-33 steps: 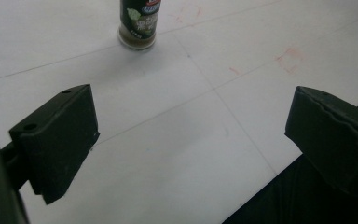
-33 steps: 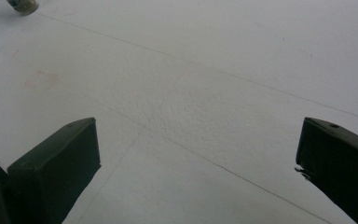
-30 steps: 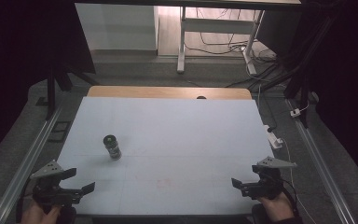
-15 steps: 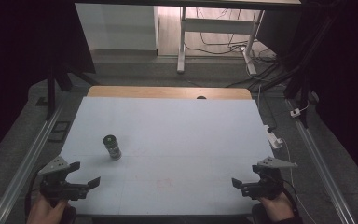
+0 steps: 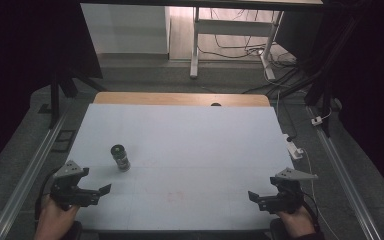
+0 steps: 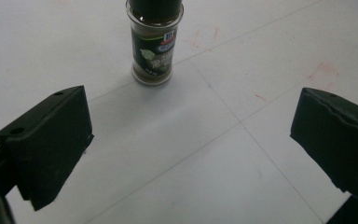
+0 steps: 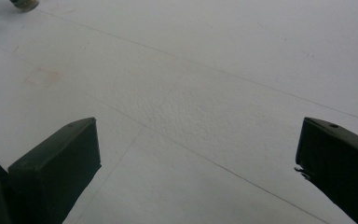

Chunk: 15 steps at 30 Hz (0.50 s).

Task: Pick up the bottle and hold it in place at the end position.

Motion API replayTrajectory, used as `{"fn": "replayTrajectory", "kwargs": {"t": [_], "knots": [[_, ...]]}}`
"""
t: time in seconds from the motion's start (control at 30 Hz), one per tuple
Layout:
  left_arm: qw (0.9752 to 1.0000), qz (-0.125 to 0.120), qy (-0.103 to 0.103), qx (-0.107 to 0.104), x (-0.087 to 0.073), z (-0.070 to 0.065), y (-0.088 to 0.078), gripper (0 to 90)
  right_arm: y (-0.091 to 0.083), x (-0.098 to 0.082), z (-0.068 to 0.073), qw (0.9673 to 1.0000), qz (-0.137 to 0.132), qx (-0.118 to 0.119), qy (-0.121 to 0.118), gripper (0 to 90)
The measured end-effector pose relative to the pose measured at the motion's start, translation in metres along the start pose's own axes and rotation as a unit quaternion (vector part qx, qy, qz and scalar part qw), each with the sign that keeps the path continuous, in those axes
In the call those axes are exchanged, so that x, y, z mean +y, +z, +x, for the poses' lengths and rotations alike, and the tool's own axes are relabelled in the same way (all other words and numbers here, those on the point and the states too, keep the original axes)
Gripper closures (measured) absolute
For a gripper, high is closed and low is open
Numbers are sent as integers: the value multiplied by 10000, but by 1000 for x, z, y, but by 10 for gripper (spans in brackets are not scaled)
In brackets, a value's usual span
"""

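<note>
2 grippers sit low at the near edge of the table [image 5: 190, 125]. Left gripper [image 5: 99, 192] has just spread its jaws wide, empty, facing the upright spice jar [image 5: 120, 157] nearby. Right gripper [image 5: 254, 198] gapes too, holding nothing, well apart from it.

A small jar [image 5: 120, 157] is seen upright on the white table [image 5: 195, 135], left of centre. The left gripper [image 5: 94, 192] is held near it, the right gripper [image 5: 260, 199] well apart.

Spice jar [image 6: 154, 44] cap cut off; label text unreadable.
</note>
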State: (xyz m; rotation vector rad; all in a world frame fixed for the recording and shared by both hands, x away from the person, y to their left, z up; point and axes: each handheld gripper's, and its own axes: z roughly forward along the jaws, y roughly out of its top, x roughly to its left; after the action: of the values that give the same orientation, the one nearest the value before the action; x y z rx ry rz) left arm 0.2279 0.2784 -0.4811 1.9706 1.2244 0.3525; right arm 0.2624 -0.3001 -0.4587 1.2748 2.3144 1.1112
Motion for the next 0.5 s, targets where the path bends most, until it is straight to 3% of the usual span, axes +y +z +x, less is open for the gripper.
{"fn": "replayTrajectory", "kwargs": {"t": [0.23,0.5], "knots": [[9999,-48,-93,-121,8,13,13,2,0,0,0,10000,6,9,1,0],[9998,144,139,-64,18,22,31,1,1,0,0,10000,20,7,-16,0]]}}
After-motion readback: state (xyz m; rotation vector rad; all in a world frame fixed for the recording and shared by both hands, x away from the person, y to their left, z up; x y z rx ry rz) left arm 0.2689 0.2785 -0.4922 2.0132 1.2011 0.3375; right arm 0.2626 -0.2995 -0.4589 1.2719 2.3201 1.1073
